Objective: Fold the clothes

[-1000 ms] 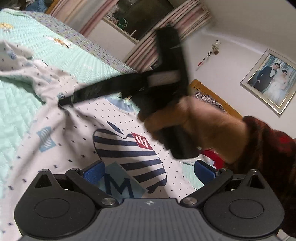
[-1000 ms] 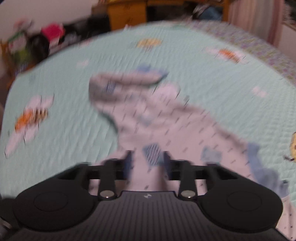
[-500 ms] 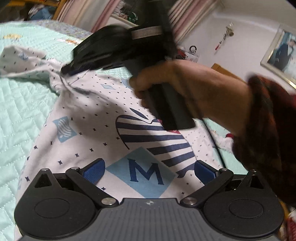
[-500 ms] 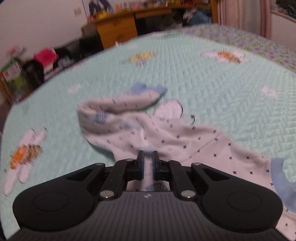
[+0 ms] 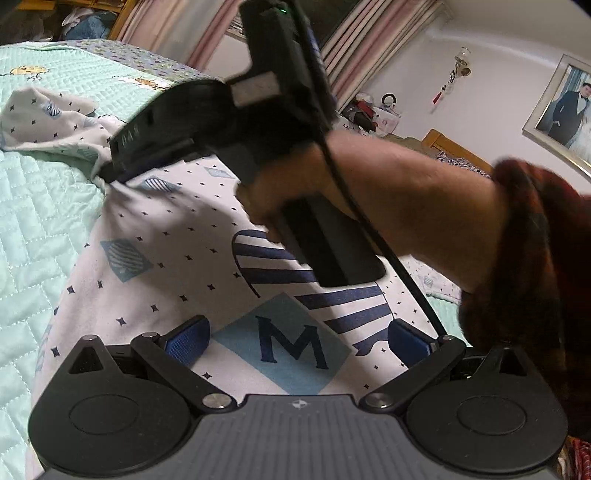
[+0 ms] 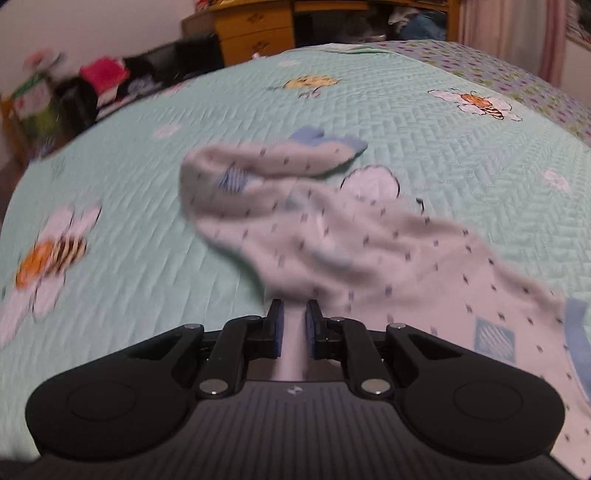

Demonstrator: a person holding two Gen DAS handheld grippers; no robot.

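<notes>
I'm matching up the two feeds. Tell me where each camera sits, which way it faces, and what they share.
Left wrist: sits on the left gripper, fingers apart, looking low across the white shirt toward the wall; shows the right hand and red sleeve.
Right wrist: sits on the right gripper, looking down over the bedspread toward a wooden desk; its fingers pinch shirt fabric.
Shared: the shirt, bedspread and right gripper.

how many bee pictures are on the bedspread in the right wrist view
3: one bee on a white flower at the left edge, one yellow one top middle, one orange striped one upper right. The shirt may hide more.
</notes>
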